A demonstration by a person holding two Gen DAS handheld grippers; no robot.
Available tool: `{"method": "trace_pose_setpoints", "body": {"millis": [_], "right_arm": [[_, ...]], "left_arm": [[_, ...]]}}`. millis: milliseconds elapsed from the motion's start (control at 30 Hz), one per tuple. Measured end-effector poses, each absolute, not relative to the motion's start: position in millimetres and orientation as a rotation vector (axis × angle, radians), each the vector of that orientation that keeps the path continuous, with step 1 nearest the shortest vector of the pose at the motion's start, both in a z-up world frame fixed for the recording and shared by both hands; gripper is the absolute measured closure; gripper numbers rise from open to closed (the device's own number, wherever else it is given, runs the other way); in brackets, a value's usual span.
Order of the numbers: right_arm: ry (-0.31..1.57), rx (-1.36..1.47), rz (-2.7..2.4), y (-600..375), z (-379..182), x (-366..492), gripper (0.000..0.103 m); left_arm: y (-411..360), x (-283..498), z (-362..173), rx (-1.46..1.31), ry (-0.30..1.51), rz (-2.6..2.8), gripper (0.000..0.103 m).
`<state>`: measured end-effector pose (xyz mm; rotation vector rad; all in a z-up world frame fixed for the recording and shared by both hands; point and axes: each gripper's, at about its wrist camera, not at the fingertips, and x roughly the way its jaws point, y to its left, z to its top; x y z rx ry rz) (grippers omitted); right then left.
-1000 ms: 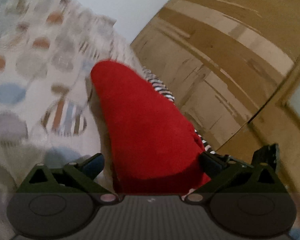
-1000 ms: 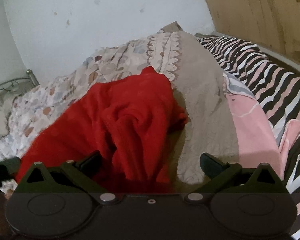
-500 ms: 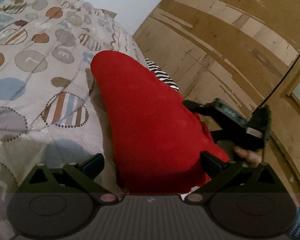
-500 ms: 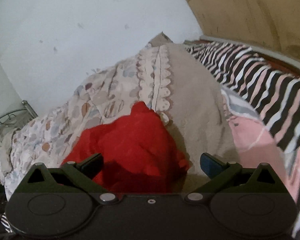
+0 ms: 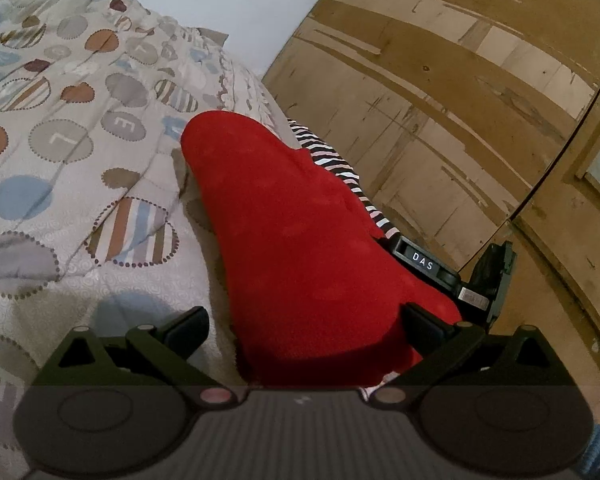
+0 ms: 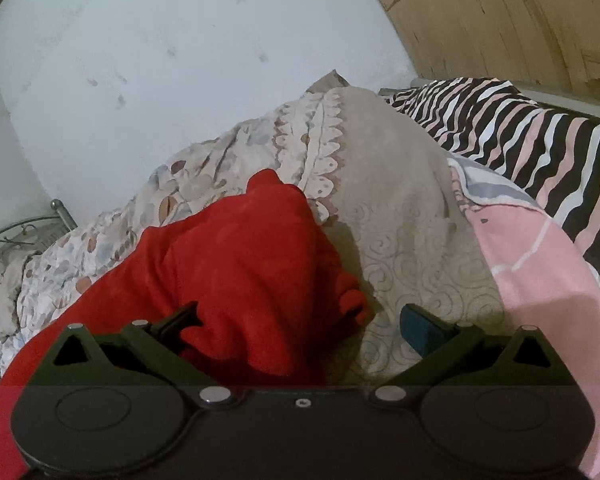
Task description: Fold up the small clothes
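Your left gripper [image 5: 304,322] stands spread wide, gripping nothing, with the red garment [image 5: 300,240] lying between its fingers on the patterned quilt [image 5: 80,160]. Your right gripper [image 6: 300,320] is likewise released, its left finger [image 6: 180,318] touching the cloth. Over the last second the bunched folds have settled lower and flatter under the right one, which now sits closer in beside the left. Judging by that, one fold looks laid; the next needs a fresh grasp on an edge.

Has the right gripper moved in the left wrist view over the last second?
Yes. The right gripper has come further in beside the red garment, in front of the wooden wall.
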<state>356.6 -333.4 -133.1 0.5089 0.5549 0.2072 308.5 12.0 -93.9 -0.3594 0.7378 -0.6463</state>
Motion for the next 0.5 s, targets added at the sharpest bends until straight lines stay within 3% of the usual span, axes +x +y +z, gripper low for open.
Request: {"method": "trace_pose_setpoints", "body": {"millis": [500], "right_arm": [[0.517,0.512,0.207,-332.5,-137.7,350.3,0.001]], "left_arm": [[12.0,306.4,-93.6,-0.346,0.726,-0.649,0.000]]}}
